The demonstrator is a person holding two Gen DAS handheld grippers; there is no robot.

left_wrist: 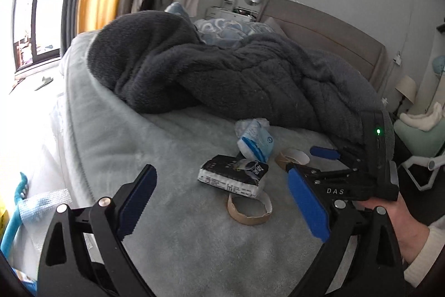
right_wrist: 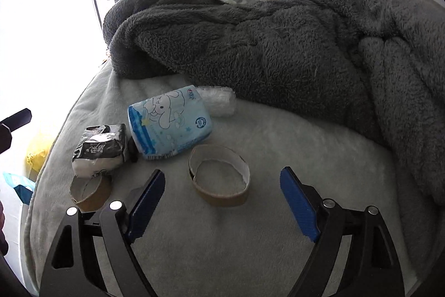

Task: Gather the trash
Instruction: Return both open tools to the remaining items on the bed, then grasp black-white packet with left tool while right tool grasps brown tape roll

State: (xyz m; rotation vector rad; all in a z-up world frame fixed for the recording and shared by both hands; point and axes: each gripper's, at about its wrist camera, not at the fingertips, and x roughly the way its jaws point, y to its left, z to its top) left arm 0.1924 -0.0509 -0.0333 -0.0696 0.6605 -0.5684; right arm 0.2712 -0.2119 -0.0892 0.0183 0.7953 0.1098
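Trash lies on the pale bed cover (right_wrist: 278, 135). A black-and-white tissue pack (left_wrist: 233, 174) (right_wrist: 100, 155) rests against a brown cardboard ring (left_wrist: 244, 216) (right_wrist: 89, 194). Behind it lies a blue tissue pack with a cartoon dog (left_wrist: 256, 141) (right_wrist: 169, 124), with crumpled clear plastic (right_wrist: 219, 102) beside it. A second cardboard ring (right_wrist: 222, 196) (left_wrist: 289, 157) sits right at the tips of my right gripper (right_wrist: 222, 171) (left_wrist: 308, 160), which is open, pads clear of it. My left gripper (left_wrist: 221, 171) is open above the black pack and nearer ring, touching neither.
A bulky dark grey fleece blanket (left_wrist: 222, 74) (right_wrist: 278, 46) is heaped just behind the trash. The bed's edge drops off at the left, with a yellow bag (right_wrist: 36, 155) and blue items (left_wrist: 16, 208) below. A hand (left_wrist: 403, 221) holds the right gripper.
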